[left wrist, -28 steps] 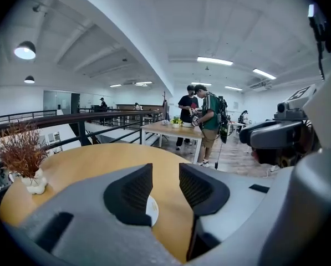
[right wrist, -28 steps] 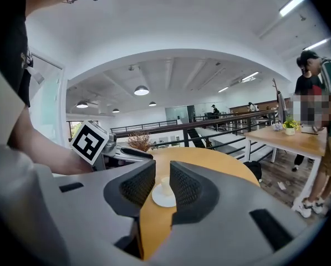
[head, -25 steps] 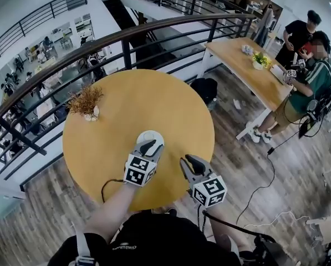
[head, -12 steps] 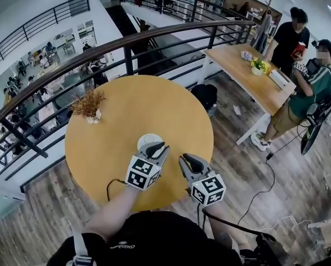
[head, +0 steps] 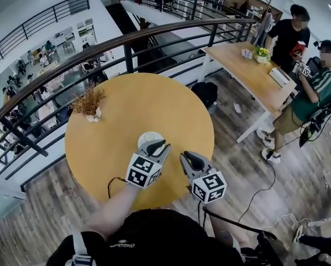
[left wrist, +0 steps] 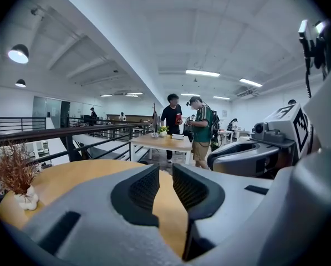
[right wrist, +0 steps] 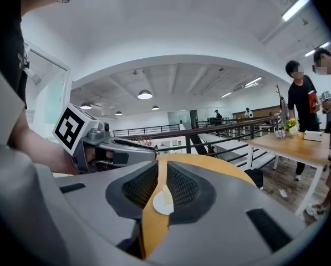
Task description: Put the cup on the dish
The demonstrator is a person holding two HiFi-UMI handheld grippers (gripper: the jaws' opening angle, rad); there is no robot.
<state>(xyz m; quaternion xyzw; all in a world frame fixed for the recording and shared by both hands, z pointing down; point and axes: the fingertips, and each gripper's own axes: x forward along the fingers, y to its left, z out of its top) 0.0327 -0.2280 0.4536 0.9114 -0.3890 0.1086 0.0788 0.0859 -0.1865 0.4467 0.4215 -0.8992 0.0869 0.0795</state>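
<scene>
A white dish (head: 146, 137) lies on the round yellow table (head: 126, 101), near its front edge. My left gripper (head: 157, 145) hovers over the dish's near side and hides part of it; its jaws are shut and empty (left wrist: 165, 172). Through the narrow slit of my right gripper (right wrist: 162, 172) the dish (right wrist: 161, 205) shows with a small white cup (right wrist: 166, 193) standing on it. The right gripper (head: 188, 158) is just right of the dish, shut and empty.
A dried plant in a small white vase (head: 88, 105) stands at the table's far left. A dark railing (head: 126, 37) curves behind the table over a drop. A long wooden table (head: 254, 73) with people is at the right, and a black bag (head: 205, 91) lies on the floor.
My left gripper's jaws have closed and it has lifted slightly above the dish. The right gripper has stayed put. People at the long table have shifted.
</scene>
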